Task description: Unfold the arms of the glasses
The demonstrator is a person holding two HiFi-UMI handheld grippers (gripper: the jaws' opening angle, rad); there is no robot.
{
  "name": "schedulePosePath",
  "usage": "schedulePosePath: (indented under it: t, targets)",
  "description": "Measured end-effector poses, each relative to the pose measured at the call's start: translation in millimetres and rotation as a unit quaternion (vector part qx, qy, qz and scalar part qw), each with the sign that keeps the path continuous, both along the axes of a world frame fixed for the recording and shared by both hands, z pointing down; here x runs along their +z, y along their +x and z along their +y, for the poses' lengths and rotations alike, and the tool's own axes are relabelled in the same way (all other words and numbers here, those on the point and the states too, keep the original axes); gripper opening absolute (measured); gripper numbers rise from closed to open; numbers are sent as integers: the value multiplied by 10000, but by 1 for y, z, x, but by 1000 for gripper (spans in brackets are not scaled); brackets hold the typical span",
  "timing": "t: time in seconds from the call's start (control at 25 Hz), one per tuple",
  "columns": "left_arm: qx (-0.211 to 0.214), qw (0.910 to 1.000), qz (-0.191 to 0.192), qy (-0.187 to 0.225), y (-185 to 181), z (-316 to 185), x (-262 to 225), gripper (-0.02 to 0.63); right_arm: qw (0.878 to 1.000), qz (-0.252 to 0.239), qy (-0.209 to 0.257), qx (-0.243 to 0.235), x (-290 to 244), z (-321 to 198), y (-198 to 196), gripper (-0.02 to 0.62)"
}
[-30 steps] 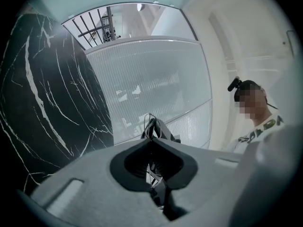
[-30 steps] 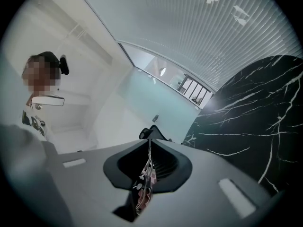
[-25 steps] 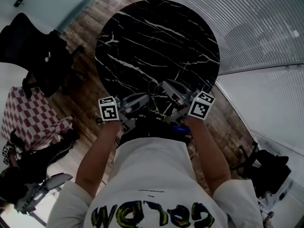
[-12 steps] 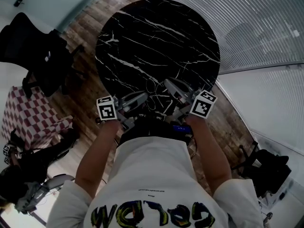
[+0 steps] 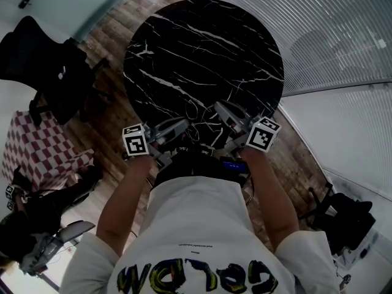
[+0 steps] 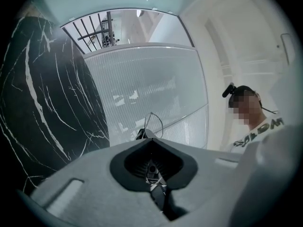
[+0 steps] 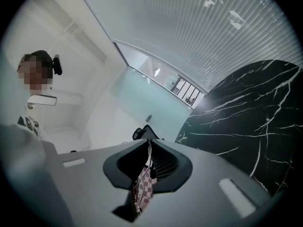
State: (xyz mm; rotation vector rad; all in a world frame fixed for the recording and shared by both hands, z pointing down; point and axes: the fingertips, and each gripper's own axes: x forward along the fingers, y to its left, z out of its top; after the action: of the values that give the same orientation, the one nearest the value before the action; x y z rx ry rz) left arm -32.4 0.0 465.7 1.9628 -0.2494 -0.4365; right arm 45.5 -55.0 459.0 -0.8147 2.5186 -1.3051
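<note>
The glasses are thin wire-framed and hang over the near edge of the round black marble table, between my two grippers. My left gripper comes in from the left, shut on the frame. In the left gripper view a wire loop of the glasses sticks out past the closed left gripper. My right gripper comes in from the right, also shut on the glasses. In the right gripper view a thin wire runs between the closed jaws of the right gripper, and a dark end piece shows at the tip.
A black office chair and a checkered seat stand on the wood floor at the left. A ribbed glass wall curves along the right. A second chair is at the lower right. The person's torso is close behind the grippers.
Both marker cubes have drifted a little outward, the left one leftward and the right one rightward. The glasses stay held between the two tips.
</note>
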Motion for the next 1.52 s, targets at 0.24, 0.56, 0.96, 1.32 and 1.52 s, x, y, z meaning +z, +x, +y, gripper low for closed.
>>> schedulePosePath:
  t: [0.24, 0.56, 0.96, 1.32, 1.52]
  targets:
    - [-52, 9999, 59, 67, -5, -2, -5, 8, 10000, 18, -65, 63, 4, 0, 4, 23]
    - [-143, 9996, 156, 167, -11, -4, -14, 9, 9998, 56, -122, 147, 8, 1, 9, 26]
    - [-298, 9986, 256, 349, -23, -9, -25, 9, 9995, 2, -229, 215, 12, 6, 12, 29]
    - [-422, 9973, 357, 477, -30, -16, -37, 9, 9988, -235, -340, 279, 13, 10, 14, 31]
    - [-448, 9969, 379, 522, -31, -17, -40, 8, 9979, -381, -414, 321, 16, 14, 15, 31]
